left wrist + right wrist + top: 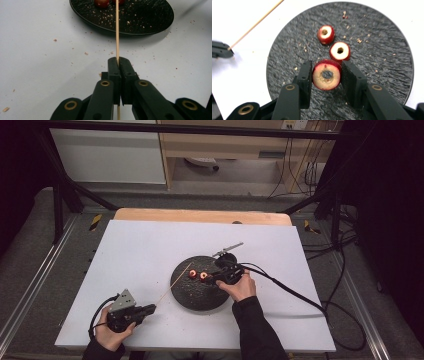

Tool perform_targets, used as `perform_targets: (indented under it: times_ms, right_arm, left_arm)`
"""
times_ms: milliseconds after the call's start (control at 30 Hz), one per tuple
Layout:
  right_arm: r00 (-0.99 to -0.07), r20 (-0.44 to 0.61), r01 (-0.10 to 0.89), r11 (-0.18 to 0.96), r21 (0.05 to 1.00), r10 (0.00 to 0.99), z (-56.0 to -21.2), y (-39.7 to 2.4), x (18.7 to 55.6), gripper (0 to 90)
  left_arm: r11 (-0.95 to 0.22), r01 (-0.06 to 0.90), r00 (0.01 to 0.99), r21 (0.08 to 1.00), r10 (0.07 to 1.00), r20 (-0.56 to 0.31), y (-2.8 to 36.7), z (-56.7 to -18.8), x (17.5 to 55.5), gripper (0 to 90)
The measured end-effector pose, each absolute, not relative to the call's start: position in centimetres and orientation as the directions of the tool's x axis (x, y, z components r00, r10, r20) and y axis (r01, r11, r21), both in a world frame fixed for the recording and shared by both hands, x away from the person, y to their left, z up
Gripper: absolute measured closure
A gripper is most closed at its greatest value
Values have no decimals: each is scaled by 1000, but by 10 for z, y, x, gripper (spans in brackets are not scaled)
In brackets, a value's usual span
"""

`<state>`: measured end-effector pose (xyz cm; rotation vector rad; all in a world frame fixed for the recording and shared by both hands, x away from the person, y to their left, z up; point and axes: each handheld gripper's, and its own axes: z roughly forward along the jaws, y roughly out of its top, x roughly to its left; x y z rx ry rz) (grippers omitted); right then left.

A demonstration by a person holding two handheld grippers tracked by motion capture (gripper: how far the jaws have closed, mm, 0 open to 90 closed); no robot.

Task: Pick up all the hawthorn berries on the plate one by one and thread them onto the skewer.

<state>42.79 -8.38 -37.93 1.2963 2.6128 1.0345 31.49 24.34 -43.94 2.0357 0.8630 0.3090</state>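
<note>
— Skewer first, on the left: why grip it so near its end?

— Because I want nearly all of its length free. My left hand-held gripper has its jaws pressed together on the stick close to its blunt end, low over the desk, so the shaft runs out toward the black plate with its tip over the rim.

— And the right side?

— My right hand-held gripper is pinching a cored fruit slice by its red skin, just above the plate. I hold it by the sides so the hole through its middle stays unblocked, which I judge is what threading it onto the stick needs.

— The others?

— Two more cored slices lie on the plate just beyond, close together, within easy reach.
</note>
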Motion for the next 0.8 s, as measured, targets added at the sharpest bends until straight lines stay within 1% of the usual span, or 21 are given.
perform_targets:
  times_ms: [133,200,367,533,600,633,700,733,767,800]
  right_arm:
    - [-632,271,688,364,628,726,-381,-89,425,625]
    - [-626,278,690,352,633,728,-382,-90,425,625]
    - [-605,328,686,265,678,726,-387,-96,419,626]
    - [-598,355,672,208,711,719,-389,-98,416,626]
    - [-586,391,668,150,729,710,-391,-98,413,626]
    - [-586,391,668,150,729,710,-391,-98,413,626]
    - [-569,426,666,90,741,703,-393,-98,411,626]
    - [-569,426,666,90,741,703,-393,-98,411,626]
    - [-559,450,661,46,749,696,-395,-98,410,626]
    - [-555,456,656,29,755,696,-396,-98,410,626]
  left_arm:
    - [-370,461,726,806,680,-103,244,-439,315,882]
    - [-372,461,726,806,680,-101,244,-439,315,882]
    - [-366,462,723,808,684,-103,245,-439,315,882]
    - [-365,462,721,808,685,-103,246,-439,315,882]
    - [-364,462,720,809,687,-102,246,-439,315,881]
    - [-365,462,720,808,687,-102,246,-439,315,881]
    - [-364,462,718,809,688,-101,246,-439,315,882]
    - [-362,463,717,809,689,-101,246,-440,315,882]
    - [-361,463,716,809,691,-102,246,-440,315,882]
    - [-359,464,715,810,692,-102,246,-440,315,882]
